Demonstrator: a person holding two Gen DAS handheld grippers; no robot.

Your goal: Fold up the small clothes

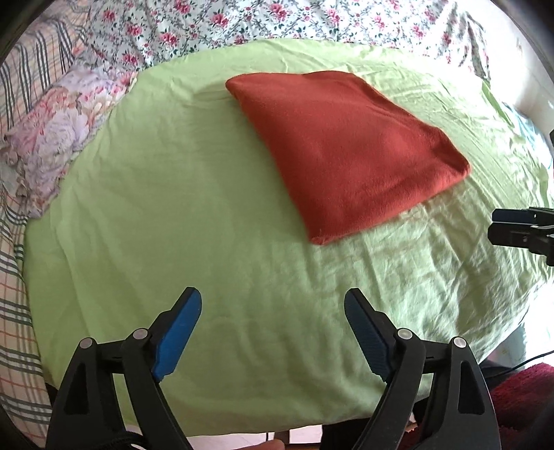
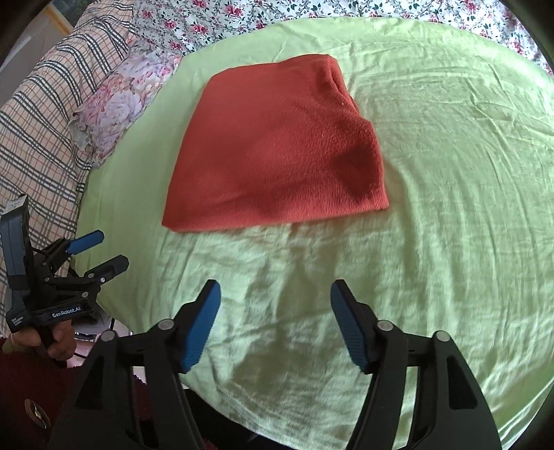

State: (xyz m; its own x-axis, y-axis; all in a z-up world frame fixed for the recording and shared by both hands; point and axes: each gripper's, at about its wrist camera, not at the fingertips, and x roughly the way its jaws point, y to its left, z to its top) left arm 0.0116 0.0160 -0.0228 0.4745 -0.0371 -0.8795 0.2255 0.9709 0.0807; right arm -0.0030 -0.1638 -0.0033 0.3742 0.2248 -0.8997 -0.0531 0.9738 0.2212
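Nearest the left wrist camera, the left tongs [image 1: 273, 329] hang over the green sheet [image 1: 155, 225] with their blue pads [image 1: 180, 332] spread wide apart, holding nothing. The right tongs [image 2: 275, 322] hang likewise over the sheet's wrinkled near part — pads apart, nothing between them. In the right wrist view the left tongs show at the left edge, gripped by the person's hand [image 2: 57, 341]. Farther out, the folded rust-red garment [image 1: 349, 152] lies flat on the green sheet, well apart from both tongs — a compact, roughly four-sided shape with a thick folded edge on its right side. Beyond it, a pale floral pillow [image 2: 117, 104] sits at the sheet's left edge against a plaid cover [image 2: 45, 128], and a rose-print bedspread [image 1: 242, 20] runs along the far side.
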